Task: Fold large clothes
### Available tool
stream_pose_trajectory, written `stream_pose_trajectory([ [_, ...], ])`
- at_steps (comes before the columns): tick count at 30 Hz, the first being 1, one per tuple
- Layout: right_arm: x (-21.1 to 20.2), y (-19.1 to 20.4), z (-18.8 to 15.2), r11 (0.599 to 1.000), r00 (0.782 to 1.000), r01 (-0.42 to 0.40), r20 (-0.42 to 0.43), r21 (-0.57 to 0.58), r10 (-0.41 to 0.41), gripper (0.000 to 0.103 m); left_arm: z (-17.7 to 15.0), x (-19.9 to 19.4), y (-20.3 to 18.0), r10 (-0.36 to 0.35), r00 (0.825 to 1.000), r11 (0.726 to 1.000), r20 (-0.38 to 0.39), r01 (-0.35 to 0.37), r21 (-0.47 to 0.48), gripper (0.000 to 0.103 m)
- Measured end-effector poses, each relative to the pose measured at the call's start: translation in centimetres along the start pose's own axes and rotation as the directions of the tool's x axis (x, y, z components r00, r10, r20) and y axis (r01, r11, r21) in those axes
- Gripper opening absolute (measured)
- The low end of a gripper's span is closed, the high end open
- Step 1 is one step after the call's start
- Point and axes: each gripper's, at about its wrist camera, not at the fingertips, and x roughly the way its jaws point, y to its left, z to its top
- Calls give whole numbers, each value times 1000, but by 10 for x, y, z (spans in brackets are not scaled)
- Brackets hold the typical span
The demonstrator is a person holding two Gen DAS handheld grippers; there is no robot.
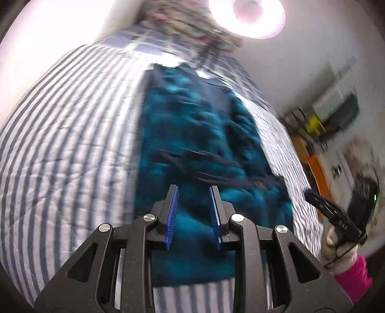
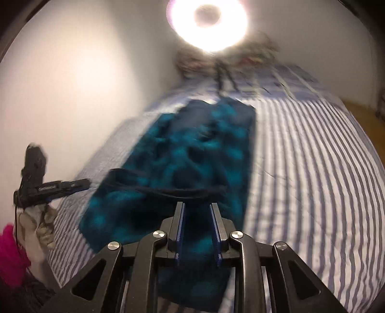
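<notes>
A large teal and dark blue mottled garment [image 1: 202,144] lies lengthwise as a long strip on the striped bed; it also shows in the right wrist view [image 2: 192,159]. A dark cord or strap [image 2: 168,190] crosses it near the near end. My left gripper [image 1: 193,190] is open and empty, above the garment's near end. My right gripper [image 2: 197,207] is open and empty, above the same end. The right gripper [image 1: 334,211] shows at the right of the left wrist view, and the left gripper [image 2: 60,187] at the left of the right wrist view. Both views are blurred.
The bed has a blue and white striped cover [image 1: 67,134]. Patterned pillows [image 1: 182,19] lie at its far end under a bright round lamp [image 2: 208,24]. A white wall [image 2: 72,79] runs along one side. Furniture [image 1: 336,115] and wooden floor [image 2: 361,115] are on the other side.
</notes>
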Motion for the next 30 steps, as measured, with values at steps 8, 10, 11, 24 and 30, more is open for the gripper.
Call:
stream_pose_trajectory([
  [8,40,27,-7,997,991,19,-128,-80,-29,21,-15,51,-46,62,991,988,-121,-44,147,24],
  [10,54,18,-10,998,986,49,-159,-50,-56,21,-21,73,-38,114,982,987,-153,-94,133,24],
  [11,65,13,-11,997,980,64,-186,-39,-71,19,-23,82,-31,115,980,989,-164,-97,112,25],
  [24,44,1,9,1000,990,13,-143,21,-10,23,16,41,-23,18,991,998,-134,-10,58,26],
  [30,8,-27,56,999,998,15,-54,42,-13,23,76,15,-10,55,998,994,-41,-51,96,28],
])
